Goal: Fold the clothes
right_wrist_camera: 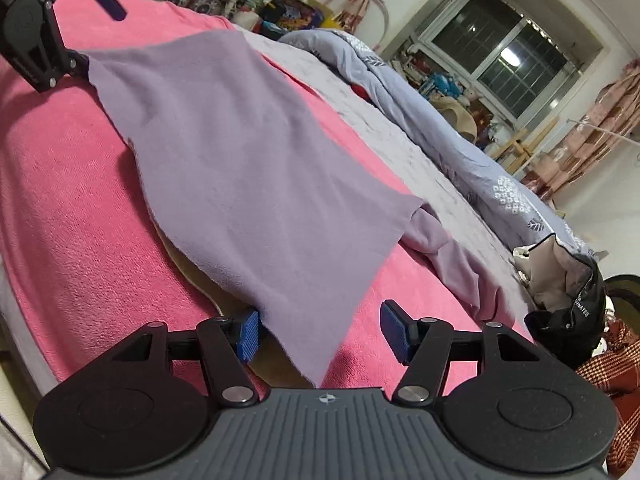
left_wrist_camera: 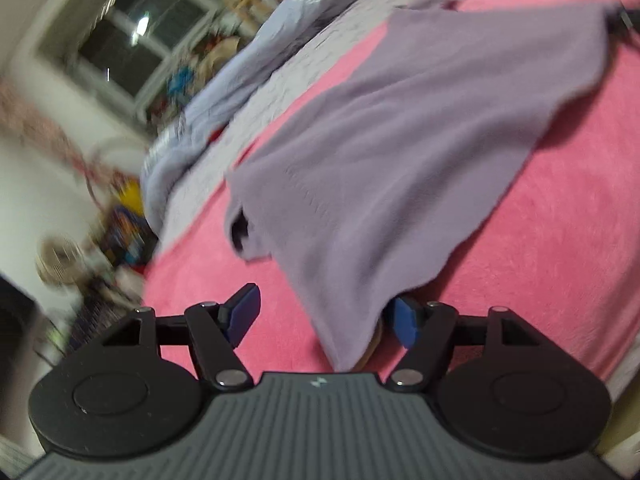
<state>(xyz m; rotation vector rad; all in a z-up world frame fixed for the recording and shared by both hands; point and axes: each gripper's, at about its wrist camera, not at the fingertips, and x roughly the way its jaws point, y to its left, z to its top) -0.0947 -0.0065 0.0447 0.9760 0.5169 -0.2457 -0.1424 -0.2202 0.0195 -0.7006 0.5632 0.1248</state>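
1. Both grippers are seen with their jaws apart: on the left gripper the blue pads stand wide, and on the right gripper the pads are likewise spread.
2. No pad is seen pressing on cloth; a corner of the purple garment hangs down between the left gripper's fingers, lying close against the right-hand pad, though contact there cannot be told through the blur.
3. A second corner of the purple garment drapes between the right gripper's fingers, just beside the left-hand pad, with a clear gap to the other pad.
4. The garment is laid out flat across the pink blanket on the bed, reaching from the near edge, where both grippers are, toward the bed's middle.
5. One sleeve is seen trailing off the garment's far right side, onto the pink blanket.
6. In the right wrist view the left gripper is seen at the garment's other near corner, at the top left.
7. A grey quilted cover is spread beyond the pink blanket, and a pale blue duvet is bunched along the bed's far side.
8. A dark bag with cloth in it sits near the bed's right-hand end.
9. A window is seen in the wall behind the bed.
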